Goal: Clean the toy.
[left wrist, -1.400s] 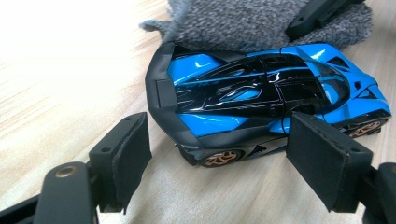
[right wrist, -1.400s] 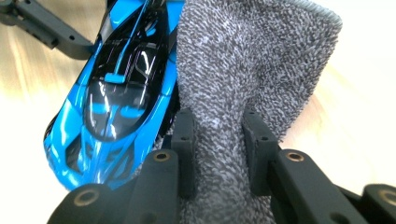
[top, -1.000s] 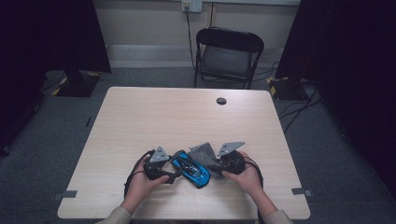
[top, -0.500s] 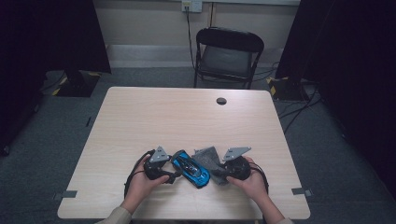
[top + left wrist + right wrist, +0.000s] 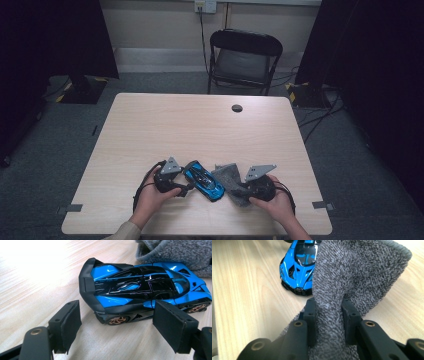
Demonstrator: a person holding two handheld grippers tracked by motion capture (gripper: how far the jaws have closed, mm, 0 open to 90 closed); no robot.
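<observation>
Sitting near the front edge of the pale wooden table (image 5: 150, 130) is a shiny blue and black toy sports car with gold wheels (image 5: 204, 180), and it lies slanted between the two hands. In the high view the left gripper (image 5: 187, 189) is just beside the back end of the car, and a person's left hand (image 5: 150, 197) holds it low on the table. In the left gripper view its two black jaws stand wide apart, one on each side of the car's tail, and the pads do not touch the car; nothing is squeezed between them. The car rests on its own wheels on the wood. On the other side, the right gripper (image 5: 239, 191) is held by the person's right hand (image 5: 279, 205). Its jaws are closed tight on a fuzzy grey cloth (image 5: 229, 179), and in the right gripper view the cloth bunches up between the two pads and rises in a fold in front of them. The grey cloth lies right against the front part of the car and covers a bit of it. Far off on the table there is a small round black thing (image 5: 237, 108). Behind the table stands a black folding chair (image 5: 244, 57).
</observation>
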